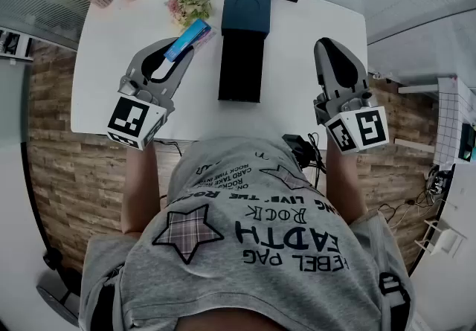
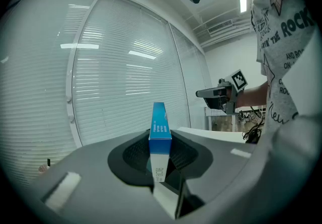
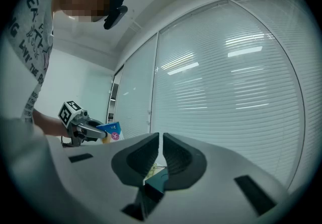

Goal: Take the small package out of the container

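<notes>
The left gripper [image 1: 181, 52] pinches the blue-and-white package [image 1: 188, 38] by its white end and holds it above the far left part of the table [image 1: 312, 24]. The package is out of the dark container [image 1: 242, 62], which lies at the middle of the far edge, and just left of it. The print on the package is too small to read. The right gripper [image 1: 332, 50] is pressed together and empty, over the table's right side. The person's shirt [image 2: 282, 42] reads "ROCK".

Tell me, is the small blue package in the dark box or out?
Out: the left hand-held gripper clamps the blue package, left of the dark box.
</notes>
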The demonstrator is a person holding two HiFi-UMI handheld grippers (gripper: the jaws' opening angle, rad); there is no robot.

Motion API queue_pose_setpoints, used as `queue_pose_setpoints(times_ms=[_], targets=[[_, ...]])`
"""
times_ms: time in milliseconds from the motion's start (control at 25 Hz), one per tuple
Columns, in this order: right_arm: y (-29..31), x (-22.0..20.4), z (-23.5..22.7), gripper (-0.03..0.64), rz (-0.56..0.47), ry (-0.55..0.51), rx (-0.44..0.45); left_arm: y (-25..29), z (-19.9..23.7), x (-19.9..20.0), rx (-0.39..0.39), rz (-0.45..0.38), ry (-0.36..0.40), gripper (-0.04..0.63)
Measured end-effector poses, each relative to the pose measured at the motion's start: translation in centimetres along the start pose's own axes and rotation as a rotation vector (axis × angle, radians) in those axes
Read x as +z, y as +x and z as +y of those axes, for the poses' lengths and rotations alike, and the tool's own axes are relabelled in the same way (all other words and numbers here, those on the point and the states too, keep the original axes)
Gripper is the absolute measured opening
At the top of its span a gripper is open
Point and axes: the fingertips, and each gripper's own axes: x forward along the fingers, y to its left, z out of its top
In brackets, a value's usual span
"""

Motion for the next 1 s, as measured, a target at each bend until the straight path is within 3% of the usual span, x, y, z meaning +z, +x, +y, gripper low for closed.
queue_pose_setpoints(times_ms=[1000], targets=[[0.07, -0.10, 0.04, 0.025, 0.002, -0.030, -0.010, 0.52, -0.07, -0.56, -0.007, 0.006, -0.003, 0.098]])
